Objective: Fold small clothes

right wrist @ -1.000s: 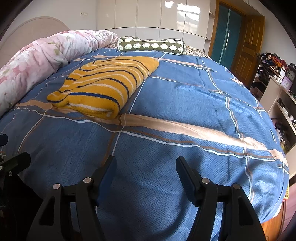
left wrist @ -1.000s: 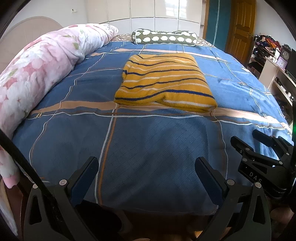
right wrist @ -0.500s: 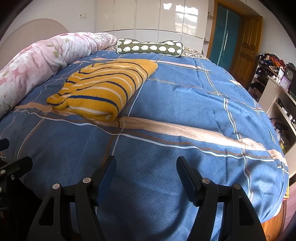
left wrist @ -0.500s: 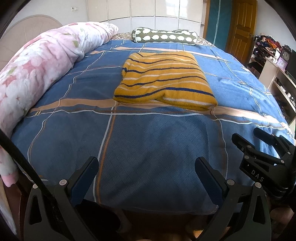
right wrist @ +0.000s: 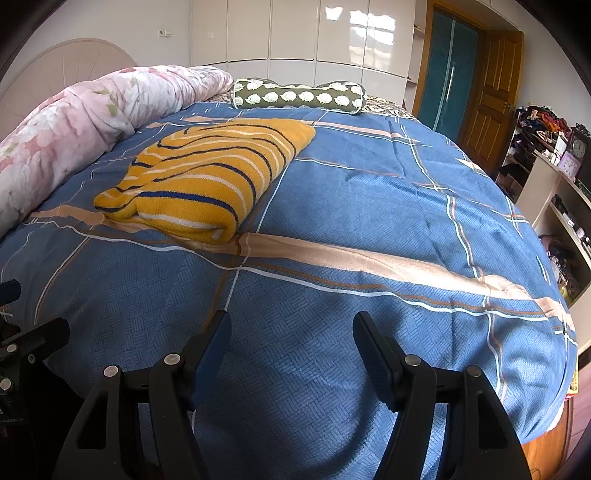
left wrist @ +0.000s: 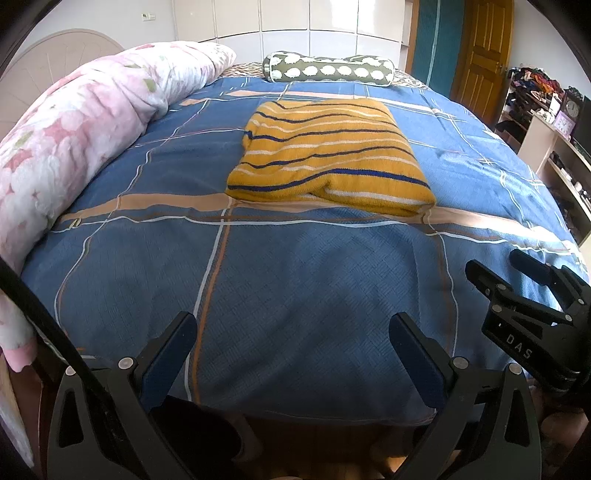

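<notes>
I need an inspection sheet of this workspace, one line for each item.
Surface: bed cover, blue with tan and white lines, lightly creased.
Job's things: striped sweater, yellow, lying folded at mid-bed.
Clutter: pink quilt rolled along the left edge; green bolster at the far end.
Grippers: left gripper and right gripper open, holding nothing, near the bed's near edge.
Cables: black cable beside the left gripper.
Surroundings: wooden door, crowded shelves, white wardrobe.
</notes>
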A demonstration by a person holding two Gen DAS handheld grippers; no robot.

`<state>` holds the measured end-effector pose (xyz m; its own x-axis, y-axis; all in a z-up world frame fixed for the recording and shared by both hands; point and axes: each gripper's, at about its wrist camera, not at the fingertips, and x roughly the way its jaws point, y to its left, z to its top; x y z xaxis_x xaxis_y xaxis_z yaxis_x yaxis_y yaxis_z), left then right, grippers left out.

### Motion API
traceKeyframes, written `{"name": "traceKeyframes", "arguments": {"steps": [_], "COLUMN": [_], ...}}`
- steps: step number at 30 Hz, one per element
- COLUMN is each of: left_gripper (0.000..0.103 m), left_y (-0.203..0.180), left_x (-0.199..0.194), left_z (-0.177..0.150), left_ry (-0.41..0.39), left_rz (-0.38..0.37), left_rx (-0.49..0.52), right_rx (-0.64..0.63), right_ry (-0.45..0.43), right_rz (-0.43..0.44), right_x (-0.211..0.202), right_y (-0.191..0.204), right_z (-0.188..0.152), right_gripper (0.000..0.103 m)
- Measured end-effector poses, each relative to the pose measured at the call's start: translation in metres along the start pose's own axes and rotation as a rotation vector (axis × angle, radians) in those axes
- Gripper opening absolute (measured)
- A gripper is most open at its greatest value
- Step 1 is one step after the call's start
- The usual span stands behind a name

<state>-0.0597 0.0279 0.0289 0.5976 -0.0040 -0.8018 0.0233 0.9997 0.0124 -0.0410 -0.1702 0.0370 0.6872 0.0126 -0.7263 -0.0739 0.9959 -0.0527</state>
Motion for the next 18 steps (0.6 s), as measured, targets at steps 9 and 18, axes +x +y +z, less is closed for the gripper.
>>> {"name": "traceKeyframes", "arguments": {"steps": [9, 18], "left_gripper": [0.103, 0.103], "left_y": [-0.003, -0.003], "left_x": [-0.001, 0.002], "left_z": [0.000, 0.000], "left_ry": [-0.003, 0.004], "left_rz": [-0.007, -0.009], "left_rx": [0.001, -0.004], "right_rx": [-0.012, -0.020], "right_ry": [-0.031, -0.036], "right_rz": [-0.002, -0.001], "right_x": [-0.004, -0.003], "right_y": [0.005, 0.008], "right_z": [0.015, 0.019], "right_gripper": [0.074, 0.075]}}
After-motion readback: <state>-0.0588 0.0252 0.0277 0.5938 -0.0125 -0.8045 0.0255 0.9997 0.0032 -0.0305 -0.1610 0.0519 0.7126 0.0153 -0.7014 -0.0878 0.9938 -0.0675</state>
